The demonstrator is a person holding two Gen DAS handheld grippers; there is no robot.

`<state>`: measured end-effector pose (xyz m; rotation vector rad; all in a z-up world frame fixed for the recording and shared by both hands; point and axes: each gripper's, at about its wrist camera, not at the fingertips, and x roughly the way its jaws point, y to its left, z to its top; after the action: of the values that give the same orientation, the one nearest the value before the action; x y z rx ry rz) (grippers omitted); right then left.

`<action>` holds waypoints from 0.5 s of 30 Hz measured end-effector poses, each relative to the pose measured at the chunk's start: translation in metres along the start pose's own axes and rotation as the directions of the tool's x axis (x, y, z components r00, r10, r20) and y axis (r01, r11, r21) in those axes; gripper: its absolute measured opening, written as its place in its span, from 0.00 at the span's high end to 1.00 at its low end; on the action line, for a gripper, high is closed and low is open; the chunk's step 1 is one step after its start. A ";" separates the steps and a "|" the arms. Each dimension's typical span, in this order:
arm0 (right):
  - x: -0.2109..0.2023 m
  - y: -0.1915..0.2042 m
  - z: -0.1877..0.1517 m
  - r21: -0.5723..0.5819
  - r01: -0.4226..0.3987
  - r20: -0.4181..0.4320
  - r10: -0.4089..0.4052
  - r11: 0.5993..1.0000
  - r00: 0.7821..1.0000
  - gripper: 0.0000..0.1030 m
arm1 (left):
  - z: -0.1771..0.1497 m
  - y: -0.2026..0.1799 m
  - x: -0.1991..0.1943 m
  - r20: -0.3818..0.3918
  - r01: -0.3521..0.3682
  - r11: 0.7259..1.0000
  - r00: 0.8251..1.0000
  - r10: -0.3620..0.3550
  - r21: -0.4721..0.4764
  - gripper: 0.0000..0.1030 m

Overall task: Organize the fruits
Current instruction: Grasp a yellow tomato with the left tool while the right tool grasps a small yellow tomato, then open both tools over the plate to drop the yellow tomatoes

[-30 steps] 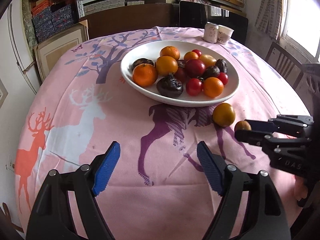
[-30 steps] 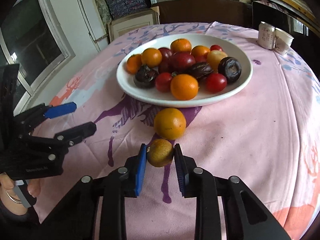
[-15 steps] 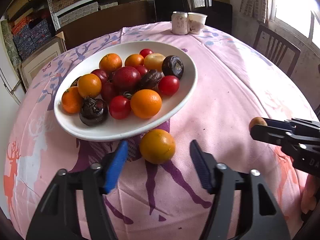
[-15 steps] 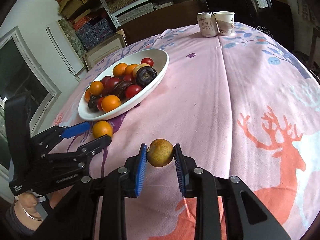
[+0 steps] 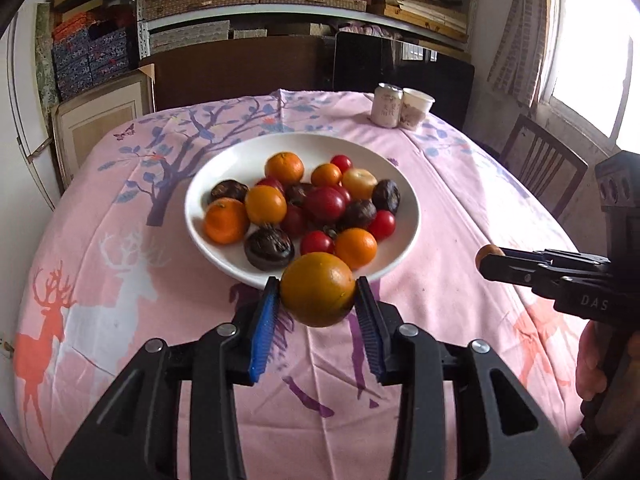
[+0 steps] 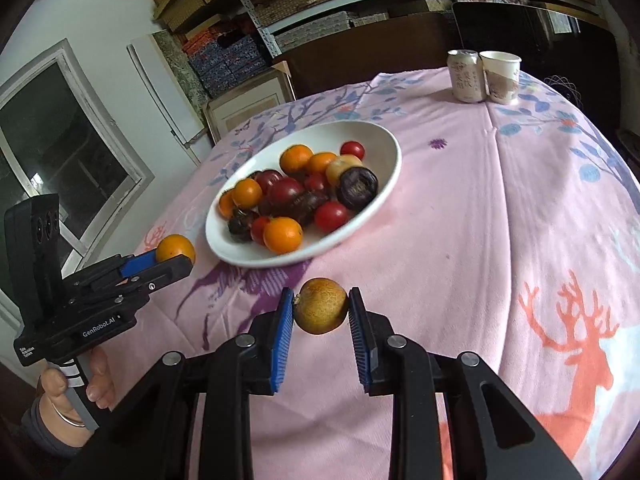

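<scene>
While an orange is clamped by the left gripper, a brown fruit is gripped between the right gripper's jaws.

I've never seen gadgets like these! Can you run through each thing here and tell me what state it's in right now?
left gripper: shut on the orange, held above the cloth.
orange: clamped between blue pads.
right gripper: shut on the small brown fruit.
small brown fruit: gripped, lifted off the table.
white bowl: upright, piled with fruit.
can: upright, touching the cup.
paper cup: upright.
</scene>
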<state>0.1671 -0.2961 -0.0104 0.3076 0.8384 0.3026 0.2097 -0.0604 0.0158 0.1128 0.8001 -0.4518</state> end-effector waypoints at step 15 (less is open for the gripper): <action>0.093 0.024 0.128 0.019 0.019 -0.038 -0.018 1.000 0.999 0.54 | 0.082 0.042 0.084 -0.061 -0.056 0.996 0.997 0.052 -0.066 0.62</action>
<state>0.3205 -0.2580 0.0163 0.3126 0.8813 0.2839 0.3337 -0.0734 0.0097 0.0855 0.8680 -0.3714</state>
